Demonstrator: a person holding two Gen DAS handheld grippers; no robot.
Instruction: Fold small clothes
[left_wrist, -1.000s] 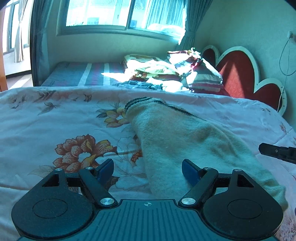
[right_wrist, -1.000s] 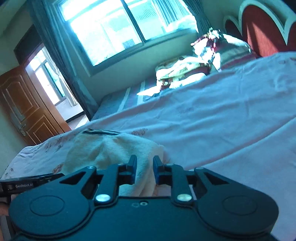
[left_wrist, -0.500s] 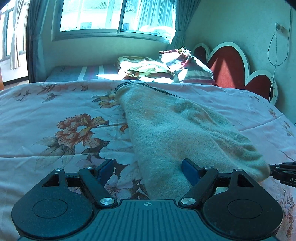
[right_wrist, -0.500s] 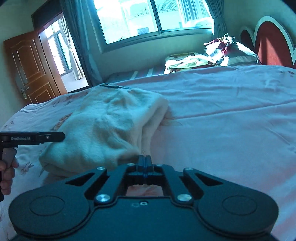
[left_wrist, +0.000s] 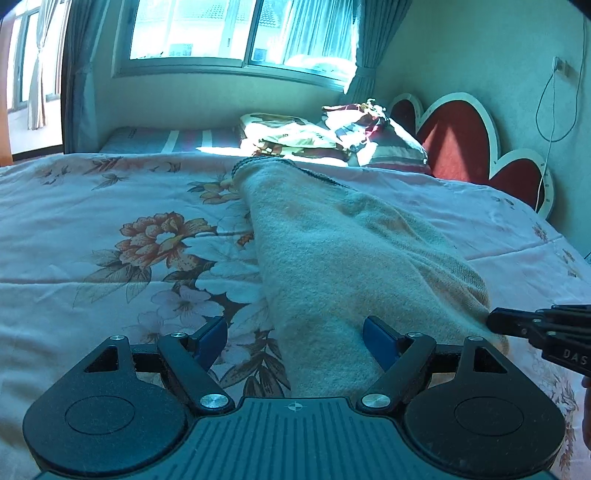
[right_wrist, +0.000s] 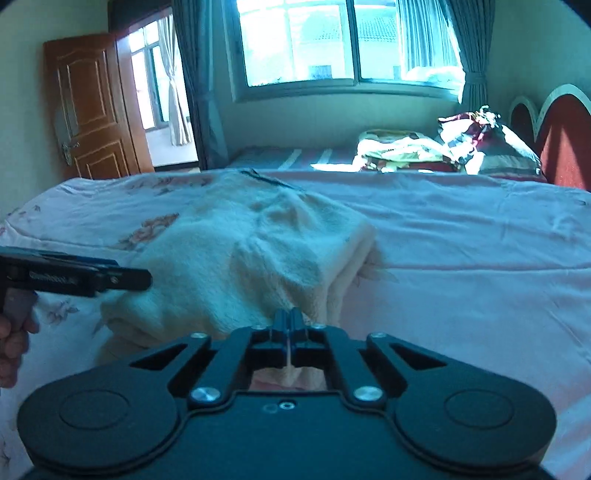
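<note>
Two grippers work the cream fleece garment (left_wrist: 332, 258) lying on the floral bedsheet (left_wrist: 110, 229): the right gripper (right_wrist: 291, 321) pinches its near hem, the left gripper (left_wrist: 295, 336) gapes around it, so uneven pulling may skew the fold.

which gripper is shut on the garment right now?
The right gripper: its jaws are pinched together on the cream fleece garment. The left gripper is spread wide, straddling it.

The right hand-held gripper (right_wrist: 291, 325), jaws closed, pinches the cream garment's (right_wrist: 236, 266) near edge on the bed (right_wrist: 461, 258).
</note>
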